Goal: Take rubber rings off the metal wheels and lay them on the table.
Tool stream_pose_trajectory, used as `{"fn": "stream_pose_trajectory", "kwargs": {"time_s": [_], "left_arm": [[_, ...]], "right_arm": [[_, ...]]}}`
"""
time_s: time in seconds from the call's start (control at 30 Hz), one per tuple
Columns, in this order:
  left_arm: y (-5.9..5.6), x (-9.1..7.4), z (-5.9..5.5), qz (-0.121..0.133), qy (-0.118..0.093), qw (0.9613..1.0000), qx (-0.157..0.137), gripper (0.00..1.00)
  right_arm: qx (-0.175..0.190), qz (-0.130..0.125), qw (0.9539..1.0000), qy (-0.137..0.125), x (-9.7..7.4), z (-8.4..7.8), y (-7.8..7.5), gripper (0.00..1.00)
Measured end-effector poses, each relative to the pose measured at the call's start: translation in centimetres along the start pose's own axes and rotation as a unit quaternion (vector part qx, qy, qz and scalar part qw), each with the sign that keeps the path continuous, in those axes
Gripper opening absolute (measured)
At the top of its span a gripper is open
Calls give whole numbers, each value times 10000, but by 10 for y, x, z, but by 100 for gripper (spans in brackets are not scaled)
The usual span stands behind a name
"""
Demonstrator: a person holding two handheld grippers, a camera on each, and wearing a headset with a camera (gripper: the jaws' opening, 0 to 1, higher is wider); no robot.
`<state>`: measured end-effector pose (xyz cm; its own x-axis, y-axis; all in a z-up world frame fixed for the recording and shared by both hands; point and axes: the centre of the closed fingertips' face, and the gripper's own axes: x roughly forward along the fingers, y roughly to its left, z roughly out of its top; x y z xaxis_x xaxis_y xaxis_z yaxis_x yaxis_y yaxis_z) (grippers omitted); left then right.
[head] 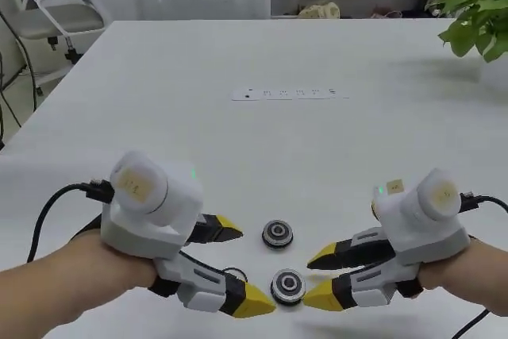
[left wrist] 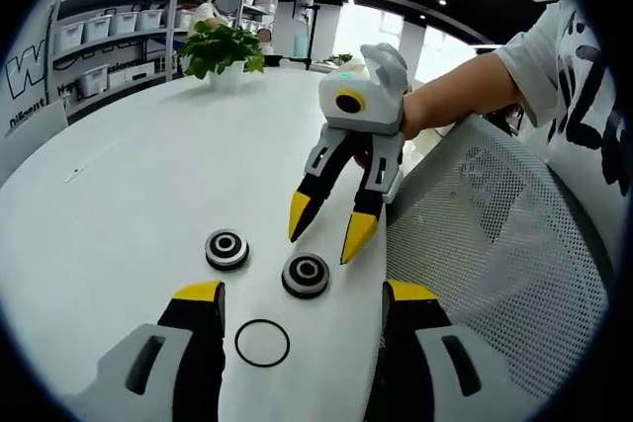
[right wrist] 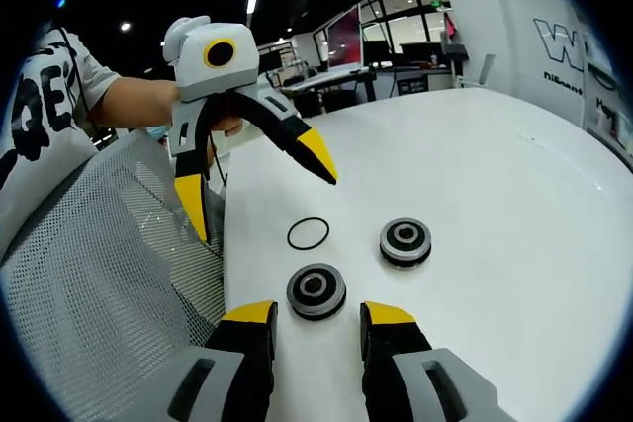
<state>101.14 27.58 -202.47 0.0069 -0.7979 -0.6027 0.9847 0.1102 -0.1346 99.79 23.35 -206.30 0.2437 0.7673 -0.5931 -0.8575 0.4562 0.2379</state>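
Note:
Two small metal wheels with dark rims lie on the white table [head: 262, 148]: a far wheel [head: 278, 233] [left wrist: 226, 249] [right wrist: 406, 241] and a near wheel [head: 287, 285] [left wrist: 306, 275] [right wrist: 316, 290]. A loose black rubber ring [left wrist: 262, 343] [right wrist: 308, 234] lies flat between my left gripper's wide-open jaws. My left gripper [head: 244, 265] [left wrist: 303, 292] [right wrist: 261, 198] holds nothing. Facing it, my right gripper [head: 316, 277] [left wrist: 326, 234] [right wrist: 318, 311] is open too, its yellow tips just short of the near wheel and apart from it.
A flush socket strip [head: 290, 94] sits mid-table. A potted plant [head: 476, 13] stands at the far right corner. A grey mesh chair back [left wrist: 495, 244] is close to the table's near edge. Black cables trail from both grippers.

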Motion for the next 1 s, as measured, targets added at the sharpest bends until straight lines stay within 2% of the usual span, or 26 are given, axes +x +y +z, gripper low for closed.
{"fn": "stream_pose_trajectory", "kwargs": {"time_s": [0.33,0.6,1.0], "left_arm": [[-1,14,-3,-122,110,9999,5,53],[-6,25,-5,-257,217,9994,76,47],[-7,35,-7,-341,303,9989,104,38]], "right_arm": [[-29,21,10000,61,3,-4,0,30],[-25,23,10000,68,5,-5,0,30],[-5,65,9999,102,6,-9,2,30]]}}
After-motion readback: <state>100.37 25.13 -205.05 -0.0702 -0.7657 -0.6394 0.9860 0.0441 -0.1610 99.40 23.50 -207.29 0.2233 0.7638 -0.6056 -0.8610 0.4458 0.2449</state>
